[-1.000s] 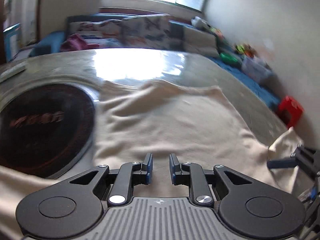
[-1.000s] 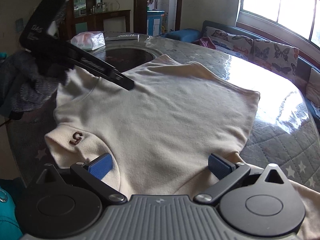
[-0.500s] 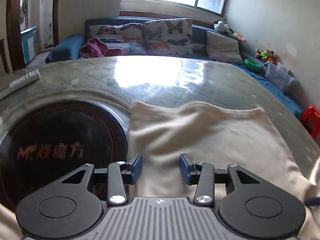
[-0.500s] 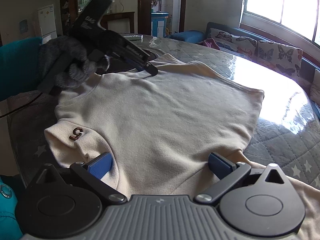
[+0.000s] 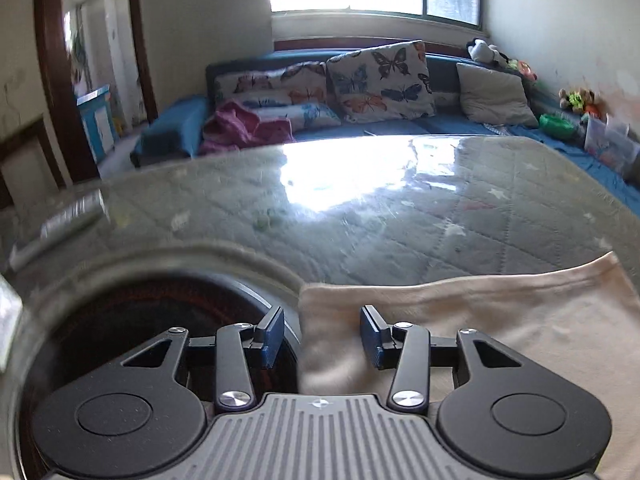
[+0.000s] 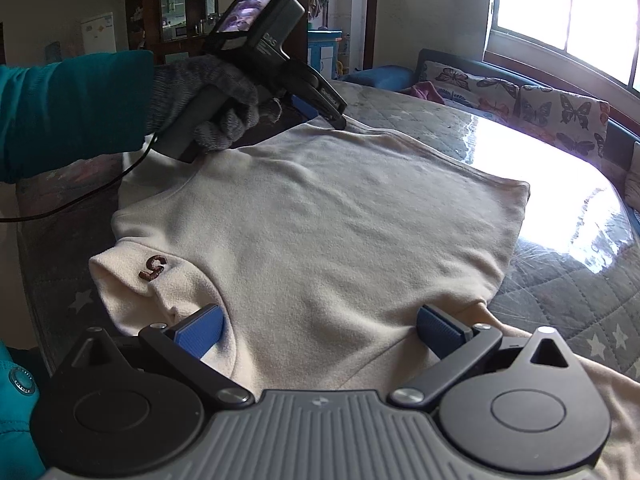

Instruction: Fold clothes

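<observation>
A cream sweatshirt [image 6: 340, 220] with a dark "5" on its collar lies flat on the table, one sleeve folded across its body. My left gripper [image 5: 322, 334] is open, its fingers astride the far left edge of the garment [image 5: 460, 320] at a folded corner. From the right wrist view it shows as a black tool [image 6: 280, 68] held in a grey-gloved hand, tips touching the cloth. My right gripper [image 6: 320, 330] is wide open just above the near edge beside the collar, holding nothing.
The table [image 5: 400, 220] has a glossy quilted grey cover. A round dark inset [image 5: 140, 320] sits left of the garment. A blue sofa with butterfly cushions [image 5: 380, 76] stands behind the table under a window. A cable [image 6: 80, 196] trails from the left tool.
My left gripper has opened wider and moved toward the far left edge of the garment, away from its middle. My right gripper has stayed open in place.
</observation>
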### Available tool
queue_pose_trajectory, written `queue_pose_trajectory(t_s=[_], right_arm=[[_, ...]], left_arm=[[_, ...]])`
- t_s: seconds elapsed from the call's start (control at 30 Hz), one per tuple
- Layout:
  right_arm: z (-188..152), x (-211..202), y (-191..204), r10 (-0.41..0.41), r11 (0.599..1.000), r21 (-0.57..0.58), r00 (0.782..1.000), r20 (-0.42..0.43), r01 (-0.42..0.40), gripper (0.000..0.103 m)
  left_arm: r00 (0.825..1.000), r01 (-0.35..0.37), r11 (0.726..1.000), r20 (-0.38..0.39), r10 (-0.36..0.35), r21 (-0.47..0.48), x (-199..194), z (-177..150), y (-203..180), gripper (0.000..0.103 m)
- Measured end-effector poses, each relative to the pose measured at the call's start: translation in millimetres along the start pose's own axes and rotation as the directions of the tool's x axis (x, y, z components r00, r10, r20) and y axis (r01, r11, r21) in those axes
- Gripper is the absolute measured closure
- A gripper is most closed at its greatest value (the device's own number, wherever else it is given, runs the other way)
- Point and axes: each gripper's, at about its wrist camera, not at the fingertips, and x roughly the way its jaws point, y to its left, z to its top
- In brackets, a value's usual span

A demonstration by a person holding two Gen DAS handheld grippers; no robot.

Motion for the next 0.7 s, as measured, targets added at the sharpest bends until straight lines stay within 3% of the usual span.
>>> queue_pose_trajectory(t_s=[0.23, 0.57, 0.7], right_arm=[[-0.4, -0.4, 1.3, -0.001, 1.0, -0.001, 1.0, 0.001, 0.001, 0.0], [-0.9, -0.8, 3.5, -0.018, 1.0, 0.007, 1.0, 0.005, 0.018, 0.0], [-1.7, -3.2, 3.5, -0.025, 1.0, 0.018, 1.0, 0.011, 0.025, 0.0]], left_arm=[[0.999, -0.04, 0.999, -0.008, 0.04, -0.02, 7.1, 14.0, 11.6, 0.058], [0.99, 0.138, 0.99, -0.012, -0.137, 0.032, -66.1, -31.7, -21.1, 0.048], [0.994, 0.105, 0.99, -0.007, -0.105, 0.091, -75.0, -47.4, -29.4, 0.046]])
